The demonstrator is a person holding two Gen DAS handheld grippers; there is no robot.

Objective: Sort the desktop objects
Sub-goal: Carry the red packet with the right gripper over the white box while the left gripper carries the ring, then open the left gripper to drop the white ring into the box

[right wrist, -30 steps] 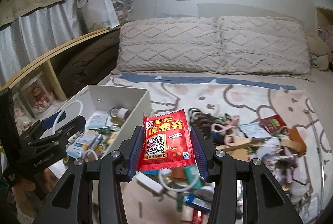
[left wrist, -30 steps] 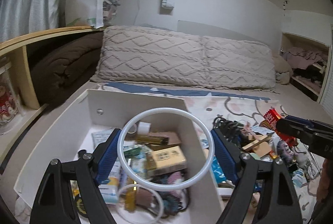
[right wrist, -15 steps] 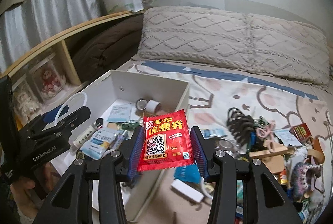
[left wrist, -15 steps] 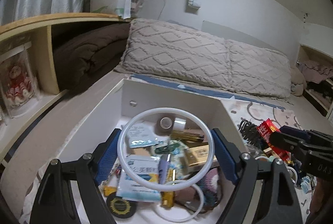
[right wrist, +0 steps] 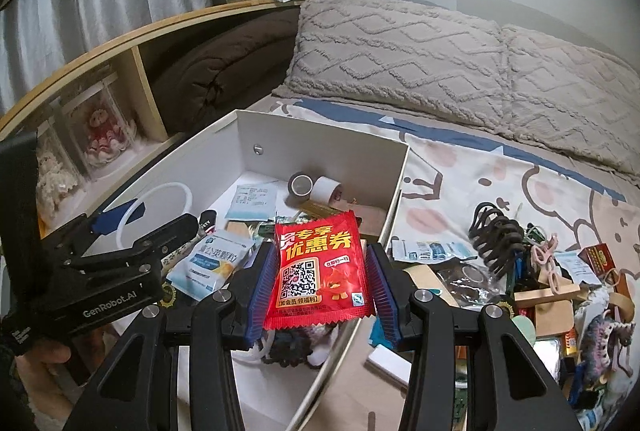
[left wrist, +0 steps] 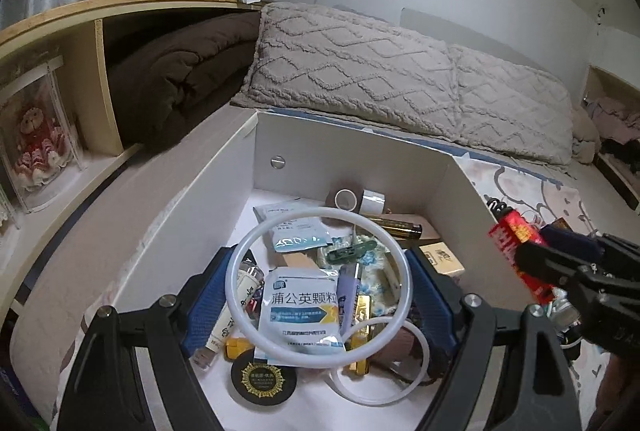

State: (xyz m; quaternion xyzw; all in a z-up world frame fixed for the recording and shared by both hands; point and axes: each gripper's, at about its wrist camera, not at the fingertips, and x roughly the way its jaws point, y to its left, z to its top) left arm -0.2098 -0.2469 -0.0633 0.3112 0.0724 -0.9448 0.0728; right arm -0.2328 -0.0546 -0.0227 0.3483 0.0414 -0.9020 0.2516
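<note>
My left gripper (left wrist: 316,291) is shut on a white plastic ring (left wrist: 320,211), its blue pads pressing the ring's two sides, and it hangs over the open white box (left wrist: 352,135). In the right wrist view the left gripper (right wrist: 148,227) and its ring (right wrist: 160,191) sit at the box's left side. My right gripper (right wrist: 320,291) is shut on a red sachet (right wrist: 320,271) with a QR code, held flat over the box's near right wall (right wrist: 394,207). From the left wrist view, the right gripper (left wrist: 560,255) and red sachet (left wrist: 516,243) show at the right.
The box holds tape rolls (left wrist: 356,199), a blue-white medicine sachet (left wrist: 300,311), a second white ring (left wrist: 384,363) and a black round lid (left wrist: 264,379). A pile of small objects (right wrist: 520,271) lies on the bed sheet to the right. Pillows (right wrist: 400,51) and a wooden shelf (right wrist: 120,43) stand behind.
Both grippers have swung left with their loads, from beside the clutter pile to over the white box. The ring and the red sachet stay gripped.
</note>
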